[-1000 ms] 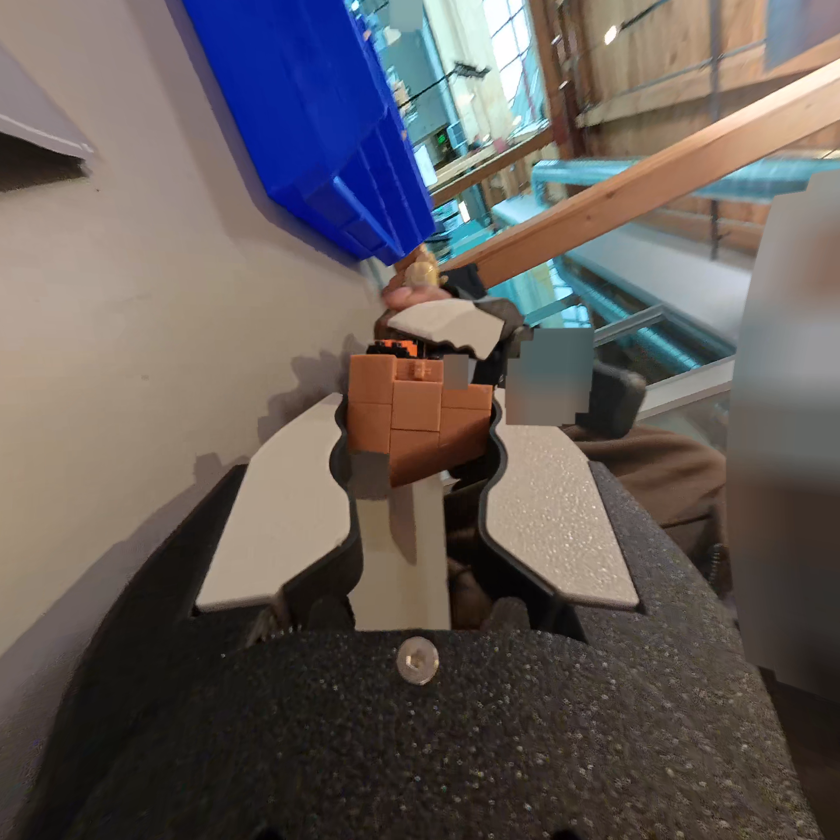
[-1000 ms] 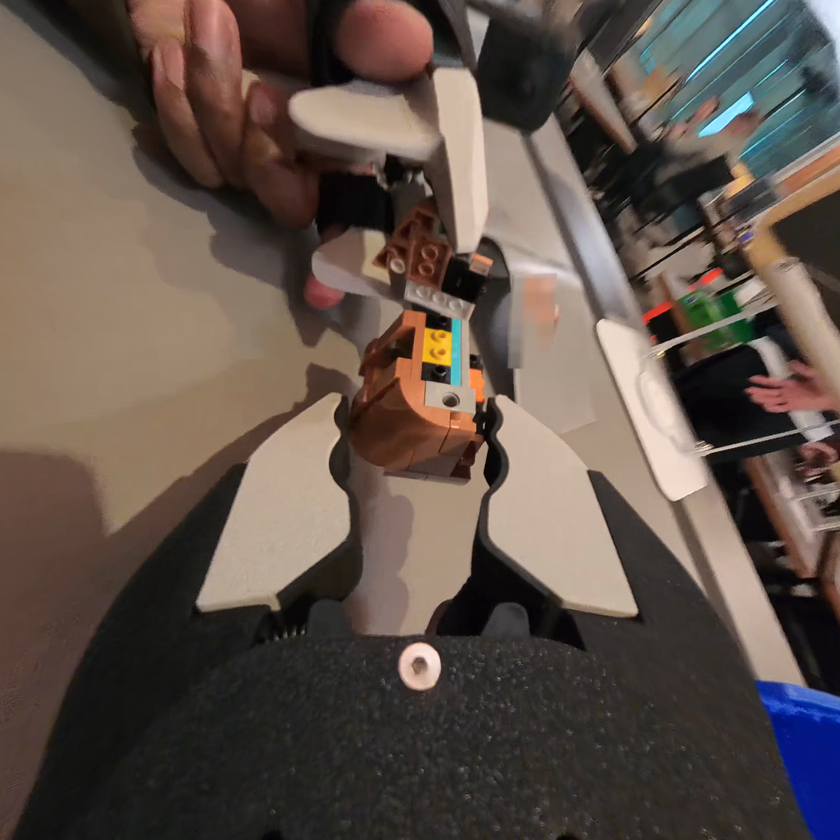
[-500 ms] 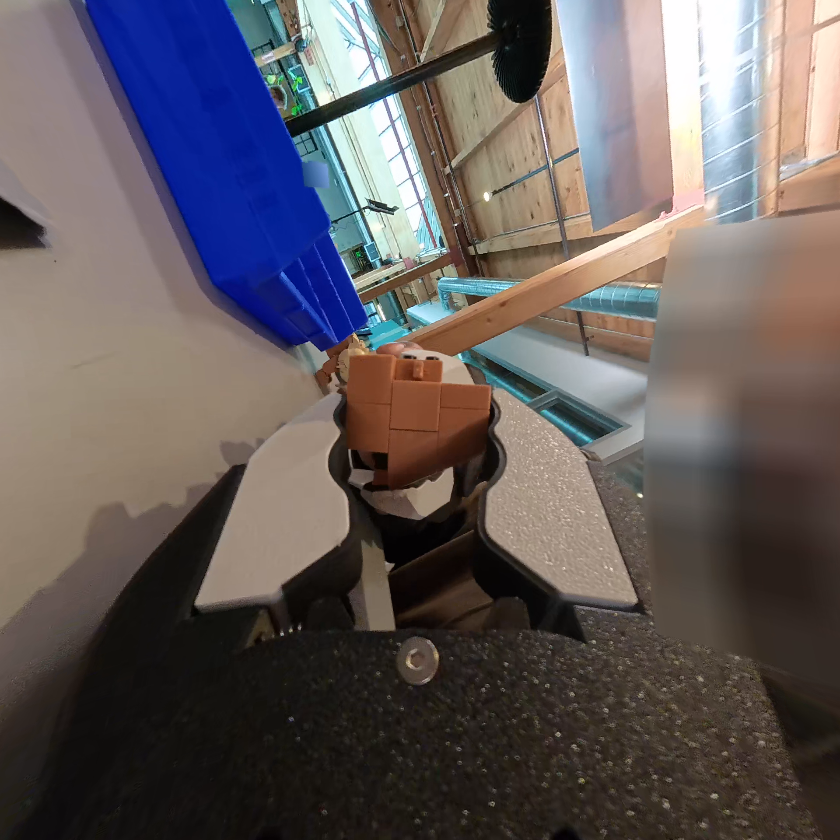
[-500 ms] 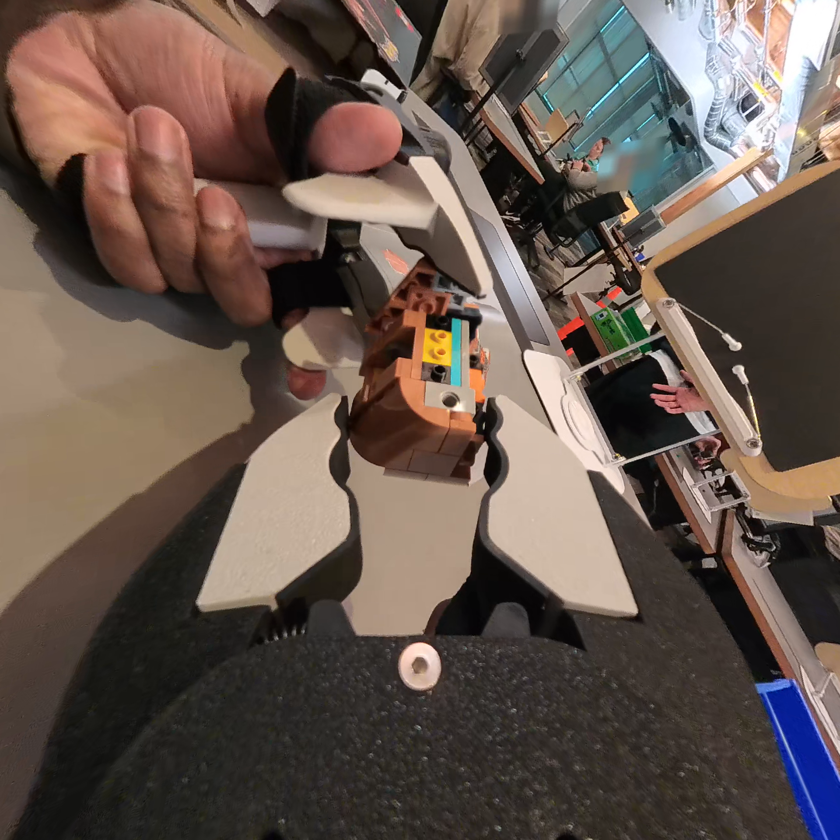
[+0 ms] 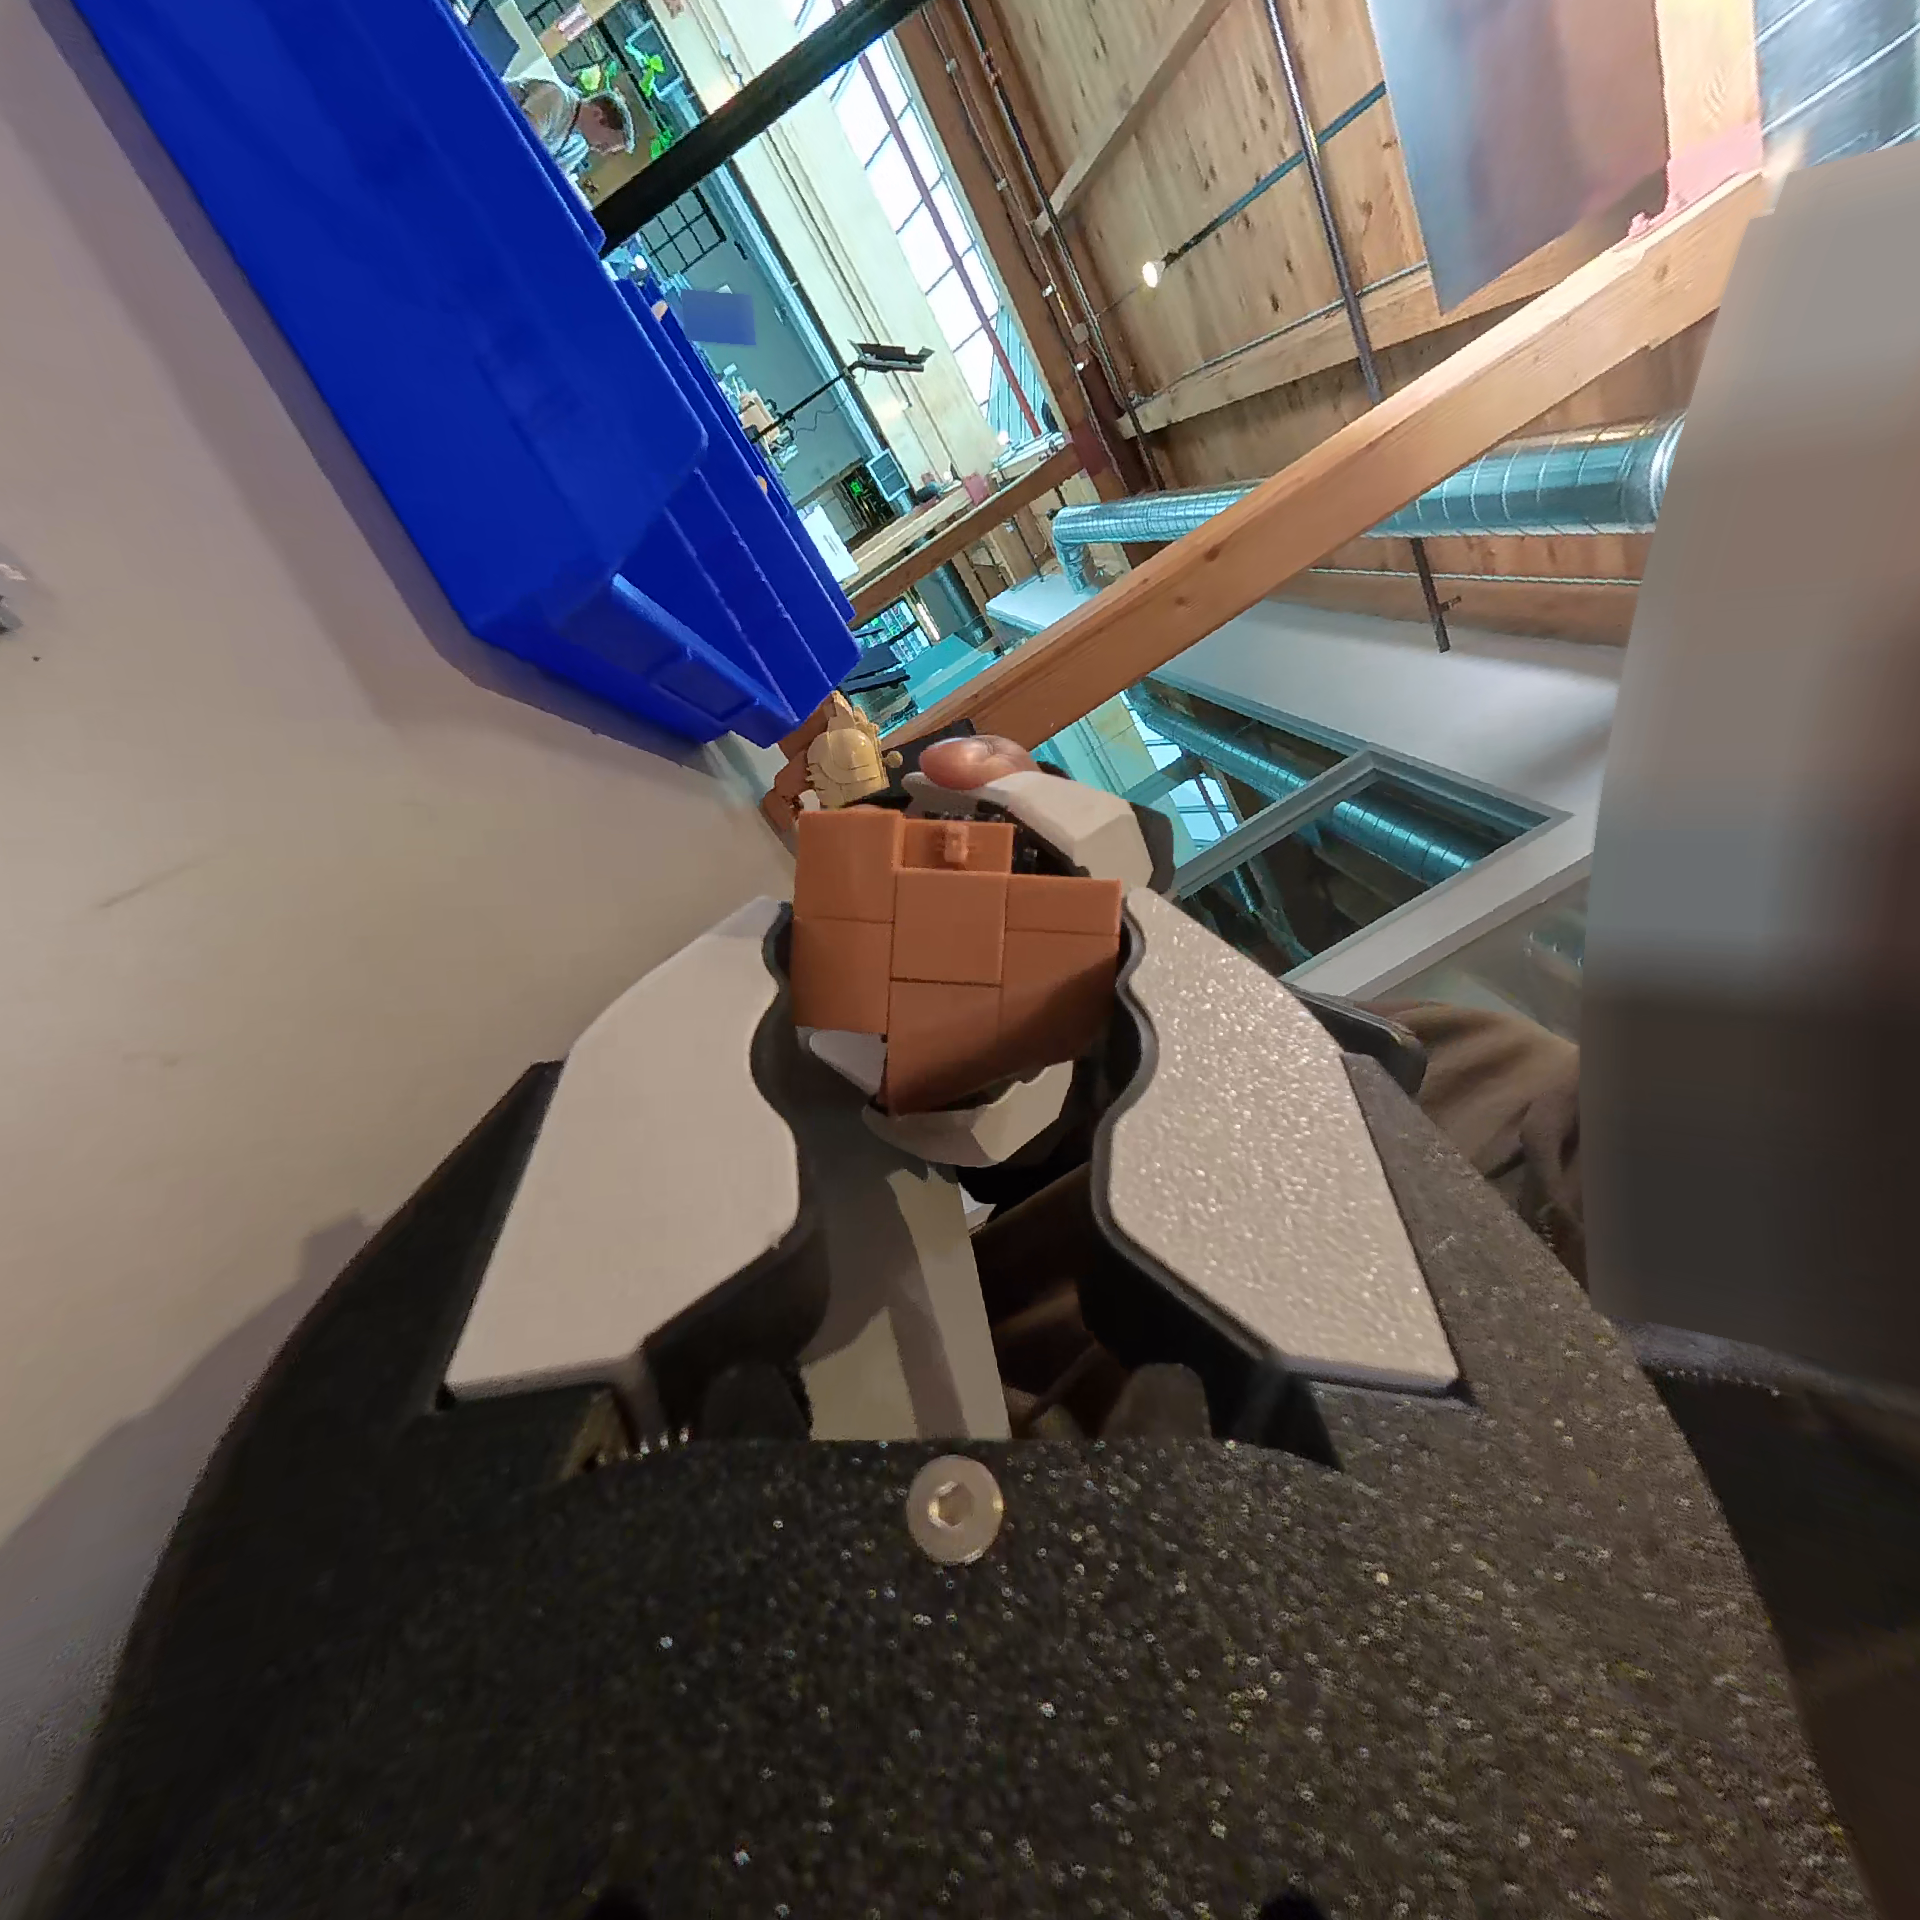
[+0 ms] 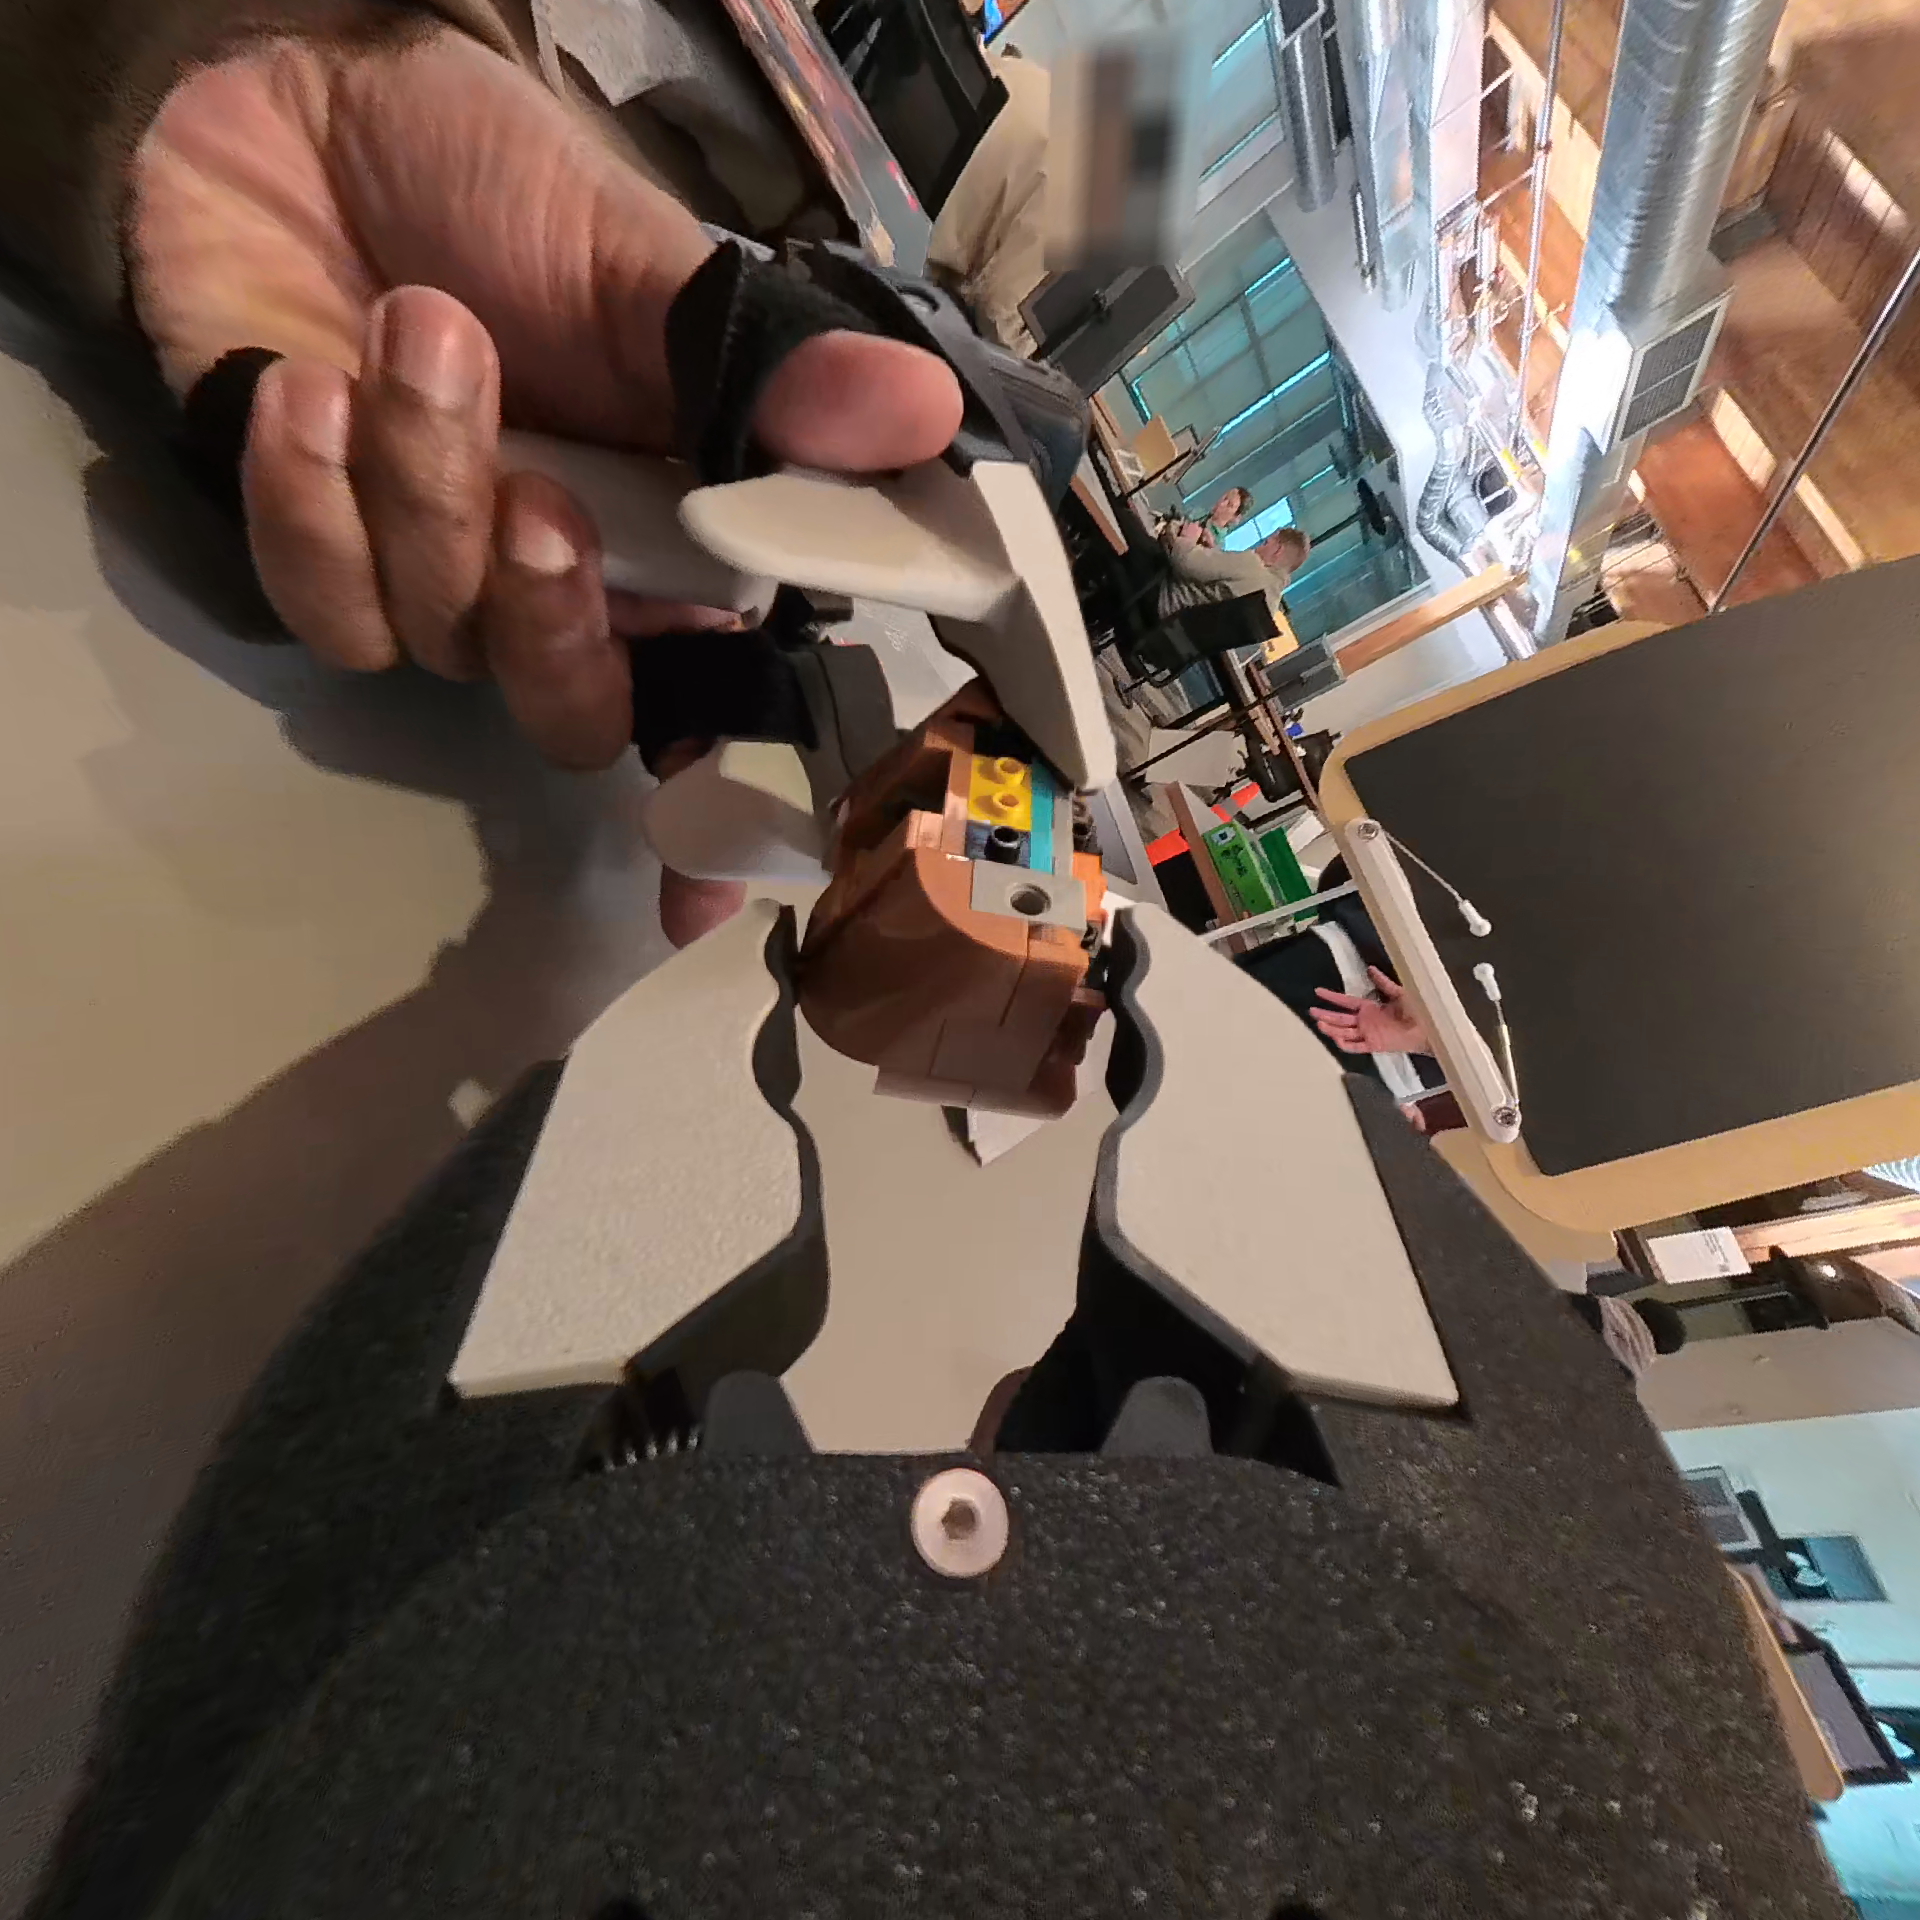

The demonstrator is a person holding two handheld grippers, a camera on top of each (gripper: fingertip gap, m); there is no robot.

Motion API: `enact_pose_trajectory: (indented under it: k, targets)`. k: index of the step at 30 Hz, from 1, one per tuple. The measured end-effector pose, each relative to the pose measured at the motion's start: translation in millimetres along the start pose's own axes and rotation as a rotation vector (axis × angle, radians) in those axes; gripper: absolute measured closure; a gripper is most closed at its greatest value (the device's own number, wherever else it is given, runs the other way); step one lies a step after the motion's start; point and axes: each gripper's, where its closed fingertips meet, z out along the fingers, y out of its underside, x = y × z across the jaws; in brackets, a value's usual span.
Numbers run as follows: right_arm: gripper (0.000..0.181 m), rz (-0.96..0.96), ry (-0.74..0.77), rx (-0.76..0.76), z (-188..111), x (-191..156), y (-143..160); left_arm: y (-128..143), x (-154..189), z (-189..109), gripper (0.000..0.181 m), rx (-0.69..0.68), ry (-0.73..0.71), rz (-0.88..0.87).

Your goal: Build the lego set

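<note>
My left gripper (image 5: 951, 935) is shut on a flat-faced orange-brown lego block (image 5: 951, 971), held in the air. My right gripper (image 6: 945, 935) is shut on a rounded brown lego body (image 6: 935, 977) with yellow, teal and grey parts on top. In the right wrist view the left gripper's grey fingers (image 6: 997, 582), held by a hand (image 6: 436, 343), press their brown piece (image 6: 925, 758) against the top of that body. In the left wrist view the right gripper's fingers (image 5: 1060, 831) show just behind the block. The joint between the two pieces is mostly hidden.
Blue bins (image 5: 447, 343) stand on the grey table (image 5: 260, 831) at the left. A small tan lego figure (image 5: 847, 769) sits beside the bins. A black board with a wooden edge (image 6: 1642, 883) stands at the right, with people beyond. Left and right tips are no more than a few centimetres apart.
The two held pieces were apart a second ago; they have come together and now touch. Both grippers have tilted upward, away from the table.
</note>
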Motion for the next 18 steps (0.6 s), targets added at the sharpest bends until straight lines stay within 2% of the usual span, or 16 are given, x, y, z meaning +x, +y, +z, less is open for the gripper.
enact_pose_trajectory:
  k: [9, 18]
  targets:
    - [0.124, -0.049, 0.022, 0.055, -2.6, -2.1, -4.5, 6.5, 4.6, 0.3, 0.124, -0.05, 0.029, 0.003]
    - [0.124, -0.031, 0.019, 0.069, -3.1, -1.2, -6.3, 5.8, 7.9, 1.9, 0.124, -0.032, 0.061, -0.011]
